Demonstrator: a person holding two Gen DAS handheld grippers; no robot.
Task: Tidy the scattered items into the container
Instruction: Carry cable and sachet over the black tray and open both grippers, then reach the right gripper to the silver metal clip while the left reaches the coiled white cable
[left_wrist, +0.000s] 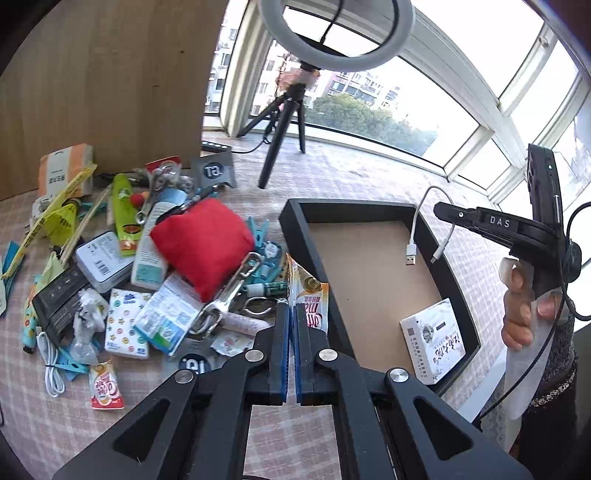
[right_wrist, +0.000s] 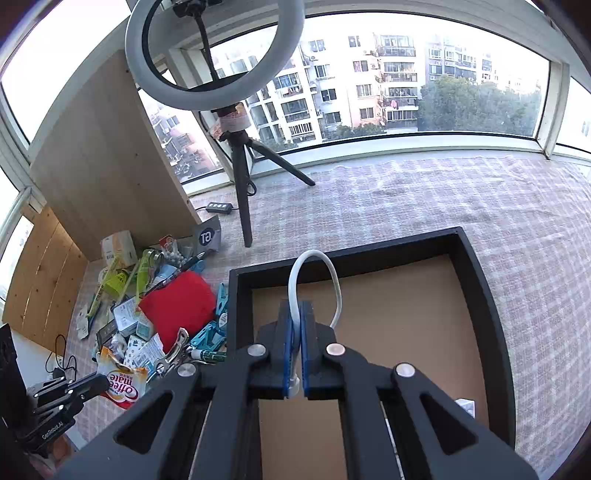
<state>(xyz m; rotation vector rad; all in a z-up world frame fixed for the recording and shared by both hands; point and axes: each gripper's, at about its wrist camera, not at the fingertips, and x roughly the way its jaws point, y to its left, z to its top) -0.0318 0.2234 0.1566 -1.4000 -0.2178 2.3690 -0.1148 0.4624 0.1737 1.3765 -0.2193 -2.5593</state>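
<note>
From my left camera I see my left gripper (left_wrist: 293, 314) squeezed shut on a coffee creamer packet (left_wrist: 308, 295), and the packet sticks up between the blue pads right at the near left corner of the black tray (left_wrist: 295, 221). The tray is a flat black box with a brown bottom. Inside it, a white box with writing (left_wrist: 432, 339) lies by the tray's near wall. Over the tray's right side hangs a white cable (left_wrist: 428, 229), pinched in my right gripper (left_wrist: 443, 212), and its two plugs dangle down above the brown bottom. A hand (left_wrist: 524, 310) holds that gripper's handle just right of the tray. Left of the tray sits the messy pile: a red cushion (left_wrist: 203, 243), a metal clip (left_wrist: 229, 291) touching the cushion's near edge, a starry tissue pack (left_wrist: 127, 325), and one more creamer packet (left_wrist: 105, 386) on the near side of the pile. A ring light (left_wrist: 336, 37) on a little tripod stands behind the tray, by the window. From my right camera I see my right gripper (right_wrist: 295, 328) clamped shut on the white cable (right_wrist: 314, 273), which loops up from the pads above the tray's far wall. The black tray (right_wrist: 480, 295) fills the middle, and I can see only a small white corner (right_wrist: 465, 406) of something by its right wall. Left of the tray are the red cushion (right_wrist: 177, 306), some blue clothes pegs (right_wrist: 214, 325), and my left gripper (right_wrist: 99, 384) with the coffee creamer packet (right_wrist: 122, 384) in it.
</note>
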